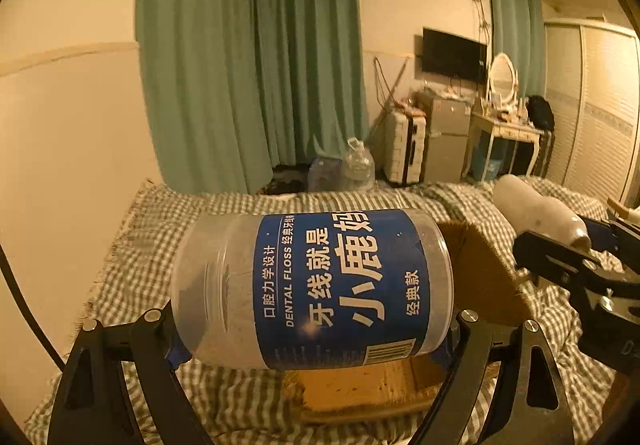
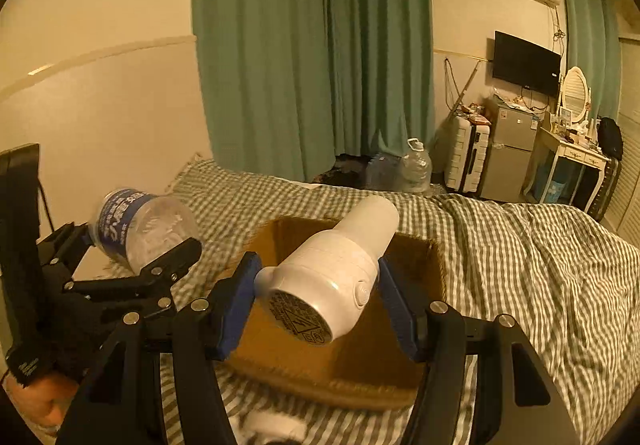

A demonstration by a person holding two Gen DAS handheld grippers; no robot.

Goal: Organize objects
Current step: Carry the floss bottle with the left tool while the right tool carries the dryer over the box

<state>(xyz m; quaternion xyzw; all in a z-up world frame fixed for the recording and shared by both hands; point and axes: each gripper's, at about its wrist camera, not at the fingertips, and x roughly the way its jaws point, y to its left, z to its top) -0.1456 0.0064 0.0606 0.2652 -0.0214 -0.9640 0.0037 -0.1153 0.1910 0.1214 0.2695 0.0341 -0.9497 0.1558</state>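
Note:
My left gripper (image 1: 312,341) is shut on a clear plastic dental floss jar (image 1: 316,285) with a blue label, held sideways above the near edge of an open cardboard box (image 1: 480,269). The jar also shows in the right wrist view (image 2: 136,225), held by the left gripper (image 2: 132,245). My right gripper (image 2: 318,297) is shut on a white cylindrical device (image 2: 332,269) and holds it over the cardboard box (image 2: 344,357). In the left wrist view the white device (image 1: 536,209) and right gripper (image 1: 576,241) are at the right, above the box.
The box sits on a bed with a green checked sheet (image 2: 520,245). Green curtains (image 2: 304,45) hang behind. Water jugs (image 2: 416,165), a suitcase (image 2: 468,153), a small fridge (image 2: 508,149) and a dressing table (image 2: 572,157) stand on the far side.

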